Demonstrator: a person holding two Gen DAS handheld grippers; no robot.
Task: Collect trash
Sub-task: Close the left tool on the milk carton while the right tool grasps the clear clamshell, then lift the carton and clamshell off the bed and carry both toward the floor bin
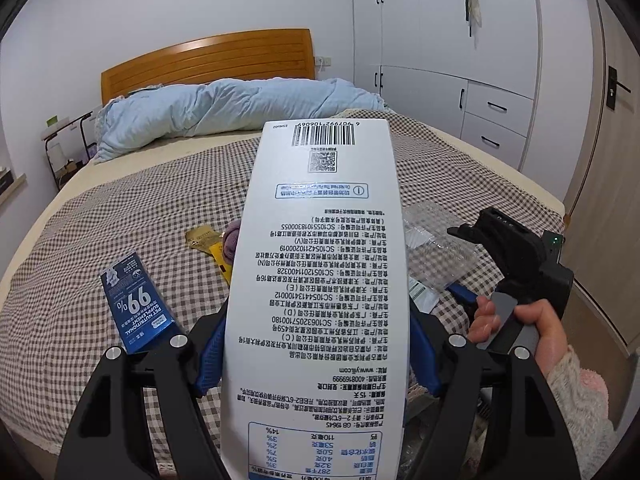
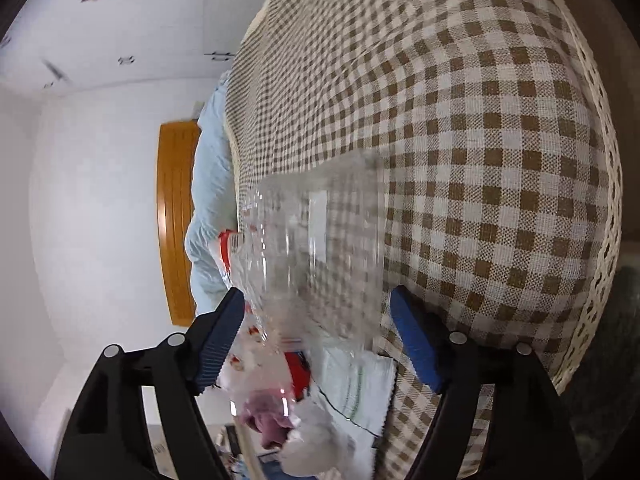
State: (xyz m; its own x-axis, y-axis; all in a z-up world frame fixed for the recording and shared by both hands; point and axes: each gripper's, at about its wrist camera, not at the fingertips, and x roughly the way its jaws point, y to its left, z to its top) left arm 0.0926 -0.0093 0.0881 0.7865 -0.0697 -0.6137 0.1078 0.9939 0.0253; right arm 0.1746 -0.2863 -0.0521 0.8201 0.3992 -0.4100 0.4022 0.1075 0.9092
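On the brown-and-white checked bedspread (image 1: 120,216) lie a blue pet-supplement packet (image 1: 136,304), a gold wrapper (image 1: 200,238) and a crumpled clear plastic container (image 1: 436,248). The left gripper (image 1: 316,348) pinches a tall white printed carton (image 1: 320,280) that blocks its view. The right gripper (image 2: 316,340) has its fingers (image 2: 218,336) spread around that container; whether they touch is unclear.

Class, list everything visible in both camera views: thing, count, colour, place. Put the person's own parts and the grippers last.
milk carton: one, white, clamped in left gripper
clear plastic container: one, transparent, between right gripper's fingers
blue pouch: one, blue, on bedspread
gold wrapper: one, gold, mid-bed
checked bedspread: one, brown-white
quilt: one, pale blue, by headboard
headboard: one, wooden
wardrobe: one, white
hand: one, holding the right gripper's handle
left gripper: shut on carton
right gripper: around container; grip unclear
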